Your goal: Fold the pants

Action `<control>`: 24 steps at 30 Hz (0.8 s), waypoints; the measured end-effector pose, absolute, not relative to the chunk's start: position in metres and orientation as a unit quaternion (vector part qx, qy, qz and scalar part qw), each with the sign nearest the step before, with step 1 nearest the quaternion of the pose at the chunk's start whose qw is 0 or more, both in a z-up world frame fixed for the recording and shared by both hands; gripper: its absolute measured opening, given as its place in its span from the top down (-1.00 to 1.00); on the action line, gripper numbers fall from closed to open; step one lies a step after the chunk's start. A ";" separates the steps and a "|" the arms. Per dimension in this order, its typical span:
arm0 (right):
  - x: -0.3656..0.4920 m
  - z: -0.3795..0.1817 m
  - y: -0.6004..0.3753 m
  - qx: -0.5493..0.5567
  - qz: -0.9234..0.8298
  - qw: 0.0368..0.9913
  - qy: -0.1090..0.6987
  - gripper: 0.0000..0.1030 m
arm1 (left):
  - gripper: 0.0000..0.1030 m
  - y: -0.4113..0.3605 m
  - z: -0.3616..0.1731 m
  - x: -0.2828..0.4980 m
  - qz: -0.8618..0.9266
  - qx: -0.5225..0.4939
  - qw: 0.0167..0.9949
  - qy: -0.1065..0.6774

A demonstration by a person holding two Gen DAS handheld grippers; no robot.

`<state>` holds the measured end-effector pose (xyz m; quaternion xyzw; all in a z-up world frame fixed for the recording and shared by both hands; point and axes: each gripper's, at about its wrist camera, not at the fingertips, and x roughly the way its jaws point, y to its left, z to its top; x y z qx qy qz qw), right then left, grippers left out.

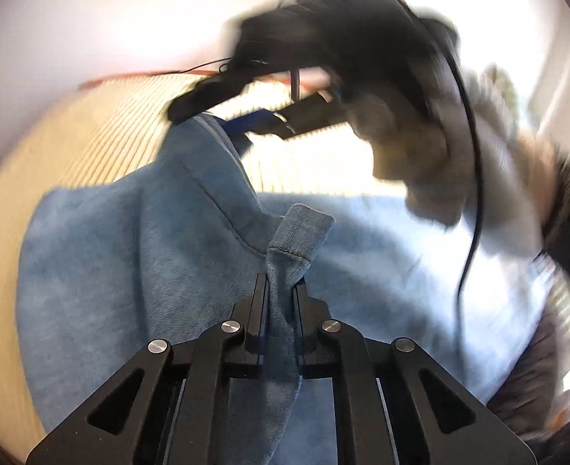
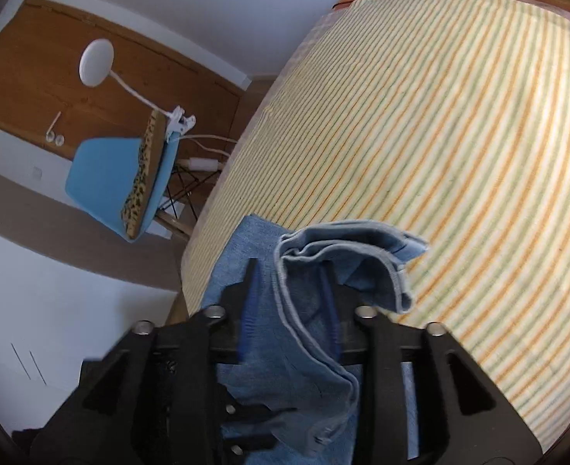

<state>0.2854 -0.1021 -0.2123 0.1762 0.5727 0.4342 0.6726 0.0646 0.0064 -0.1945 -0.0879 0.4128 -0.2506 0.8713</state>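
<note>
Blue pants (image 1: 137, 255) hang pinched in both the left gripper (image 1: 281, 290) and right gripper (image 2: 291, 290) over the striped bed (image 2: 440, 135).

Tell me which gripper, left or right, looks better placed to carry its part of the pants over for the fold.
Probably the left gripper: its fingers are pinched tight on a hem of the blue pants. The right gripper has fabric bunched loosely between wider-set fingers, so its hold looks less sure.

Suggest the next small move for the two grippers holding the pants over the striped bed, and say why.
Probably carry both grips forward together and lay the fold down. The left gripper is shut on a hem of the pants, the right gripper holds a bunched edge, and the lifted cloth hangs over the rest lying on the bed.
</note>
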 end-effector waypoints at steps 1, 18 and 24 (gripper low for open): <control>0.286 -0.212 -0.105 0.181 0.433 0.671 0.574 0.19 | 0.83 0.014 -0.192 0.063 -0.255 -0.112 0.868 0.410; 0.250 -0.202 -0.149 0.203 0.374 0.697 0.578 0.10 | 0.84 0.001 -0.176 0.073 -0.255 -0.054 0.888 0.378; 0.192 -0.197 -0.190 0.177 0.361 0.716 0.571 0.19 | 0.84 0.007 -0.185 0.074 -0.244 -0.059 0.890 0.380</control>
